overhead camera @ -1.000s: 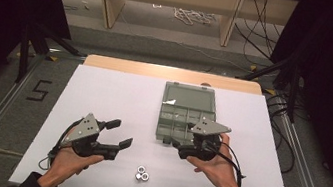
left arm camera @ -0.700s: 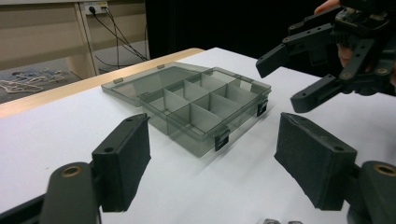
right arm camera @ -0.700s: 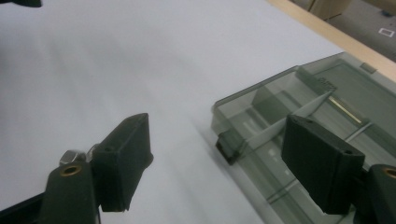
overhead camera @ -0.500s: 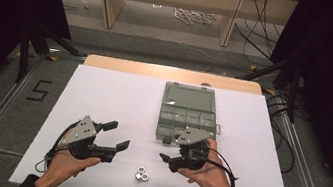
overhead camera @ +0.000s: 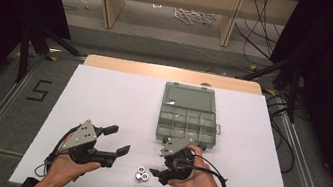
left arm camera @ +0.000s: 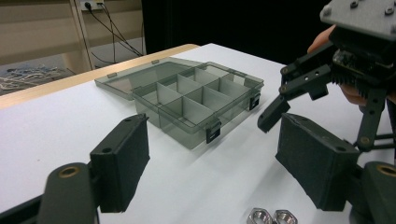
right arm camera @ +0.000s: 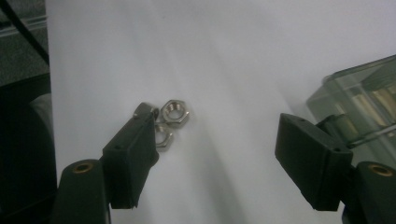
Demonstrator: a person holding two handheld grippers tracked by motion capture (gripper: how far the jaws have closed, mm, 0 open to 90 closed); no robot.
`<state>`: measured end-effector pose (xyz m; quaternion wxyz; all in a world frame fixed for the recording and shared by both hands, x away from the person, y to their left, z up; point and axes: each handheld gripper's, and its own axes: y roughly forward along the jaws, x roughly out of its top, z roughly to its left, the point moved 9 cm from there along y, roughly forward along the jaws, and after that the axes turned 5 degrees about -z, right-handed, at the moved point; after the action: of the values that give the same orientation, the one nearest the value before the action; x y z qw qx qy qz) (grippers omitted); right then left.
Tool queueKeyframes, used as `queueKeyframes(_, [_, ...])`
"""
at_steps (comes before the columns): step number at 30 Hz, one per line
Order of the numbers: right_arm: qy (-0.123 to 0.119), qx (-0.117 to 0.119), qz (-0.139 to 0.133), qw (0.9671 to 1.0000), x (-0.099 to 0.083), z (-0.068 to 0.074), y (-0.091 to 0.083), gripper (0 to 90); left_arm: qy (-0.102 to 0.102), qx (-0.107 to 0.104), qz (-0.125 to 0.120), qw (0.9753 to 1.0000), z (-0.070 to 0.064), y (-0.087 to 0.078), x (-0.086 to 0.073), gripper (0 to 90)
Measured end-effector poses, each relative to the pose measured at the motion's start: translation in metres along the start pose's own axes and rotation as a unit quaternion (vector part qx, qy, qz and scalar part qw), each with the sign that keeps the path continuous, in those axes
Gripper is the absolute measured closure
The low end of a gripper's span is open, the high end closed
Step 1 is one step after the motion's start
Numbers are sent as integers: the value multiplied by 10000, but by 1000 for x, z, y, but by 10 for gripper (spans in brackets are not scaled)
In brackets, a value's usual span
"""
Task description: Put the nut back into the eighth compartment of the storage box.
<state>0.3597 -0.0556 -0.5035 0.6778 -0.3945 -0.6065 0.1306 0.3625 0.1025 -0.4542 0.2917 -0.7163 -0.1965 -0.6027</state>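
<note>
White table sheet (overhead camera: 118, 96) over wooden table (overhead camera: 172, 73), dark room.

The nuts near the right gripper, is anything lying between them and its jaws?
Nothing visible does. The right gripper is open over bare white table, and the nuts lie just past its left jaw, partly hidden behind that jaw's tip.

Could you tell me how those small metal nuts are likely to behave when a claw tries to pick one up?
The nuts look like hard, shiny metal, so probably stiff and slippery against the pads. They lie flat, so rolling seems unlikely. They sit clustered and touching, so the open right claw may nudge neighbours.
</note>
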Motion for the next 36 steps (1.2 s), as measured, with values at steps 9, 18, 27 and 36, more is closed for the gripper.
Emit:
queueKeyframes(9, [-276,198,481,9983,-9,16,18,332,49,-8,-54,10000,-1,-2,2,243])
queueKeyframes(18, [-572,471,871,9934,-16,26,30,411,83,5,-56,9999,0,-2,2,243])
queueKeyframes(27, [-659,595,1001,9910,-19,29,36,479,-16,60,-49,10000,3,-2,0,243])
queueKeyframes(36, [-811,730,1131,9876,-21,33,41,587,25,63,-72,10000,5,-2,1,243])
